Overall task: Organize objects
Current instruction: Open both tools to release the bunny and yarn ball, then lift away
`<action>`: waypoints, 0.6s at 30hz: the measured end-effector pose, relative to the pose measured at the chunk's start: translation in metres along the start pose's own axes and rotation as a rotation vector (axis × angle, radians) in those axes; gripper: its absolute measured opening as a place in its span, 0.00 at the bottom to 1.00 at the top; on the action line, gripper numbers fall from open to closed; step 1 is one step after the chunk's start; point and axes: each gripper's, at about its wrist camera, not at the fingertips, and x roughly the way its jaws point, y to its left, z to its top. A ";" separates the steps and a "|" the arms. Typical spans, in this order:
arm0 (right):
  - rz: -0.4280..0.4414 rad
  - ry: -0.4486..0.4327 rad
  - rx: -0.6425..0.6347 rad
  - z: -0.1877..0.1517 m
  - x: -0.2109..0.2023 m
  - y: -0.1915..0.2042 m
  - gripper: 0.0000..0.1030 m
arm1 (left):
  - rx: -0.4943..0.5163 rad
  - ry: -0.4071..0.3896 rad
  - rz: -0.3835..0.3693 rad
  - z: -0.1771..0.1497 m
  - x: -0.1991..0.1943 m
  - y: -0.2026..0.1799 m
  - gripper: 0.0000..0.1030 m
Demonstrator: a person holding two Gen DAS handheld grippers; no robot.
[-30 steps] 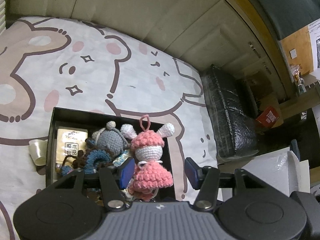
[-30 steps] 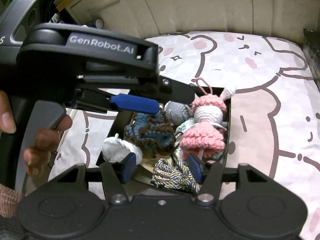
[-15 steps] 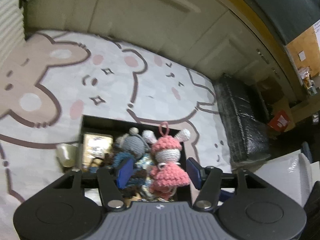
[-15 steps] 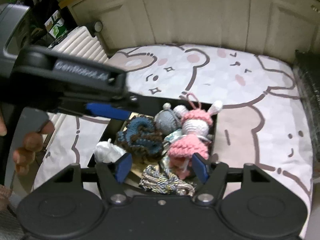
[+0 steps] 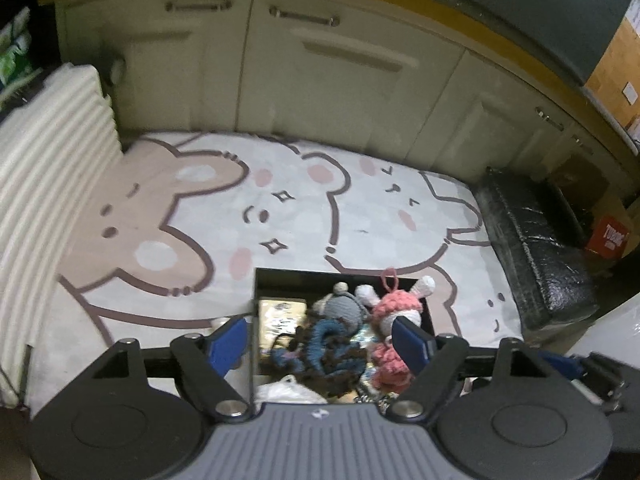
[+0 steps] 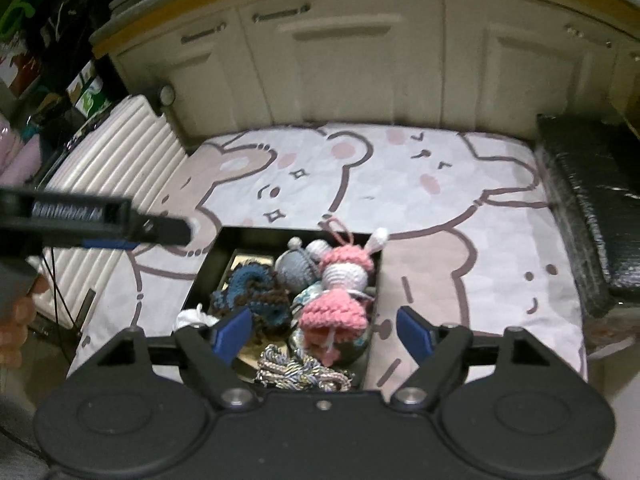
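Below my left gripper [image 5: 320, 344] sits the black box [image 5: 344, 276] with the pink bunny [image 5: 394, 320] and grey mouse [image 5: 346, 308] inside. Its jaws have just been opening, wide, gripping nothing. My right gripper [image 6: 322, 330] likewise has just opened wide above the box, bare.

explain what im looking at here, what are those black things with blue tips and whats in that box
Those are two hand-held grippers, one in each of a person's hands, each carrying a camera that looks along its two blue-padded fingers. One picture is from the left gripper, the other from the right gripper. Both have just been opening and hold nothing. Below them a black box sits on a cartoon bear mat. Inside are a pink crochet bunny, a grey crochet toy, blue-brown yarn and a braided cord.
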 end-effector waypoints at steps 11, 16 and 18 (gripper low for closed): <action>-0.039 -0.069 0.054 -0.004 -0.031 -0.010 0.88 | 0.060 -0.076 0.134 -0.016 -0.042 -0.005 0.81; -0.077 -0.092 0.027 -0.010 -0.043 -0.004 0.93 | 0.099 -0.089 0.148 -0.025 -0.053 -0.009 0.82; -0.088 -0.106 0.019 -0.012 -0.049 -0.002 0.94 | 0.115 -0.090 0.162 -0.030 -0.057 -0.011 0.84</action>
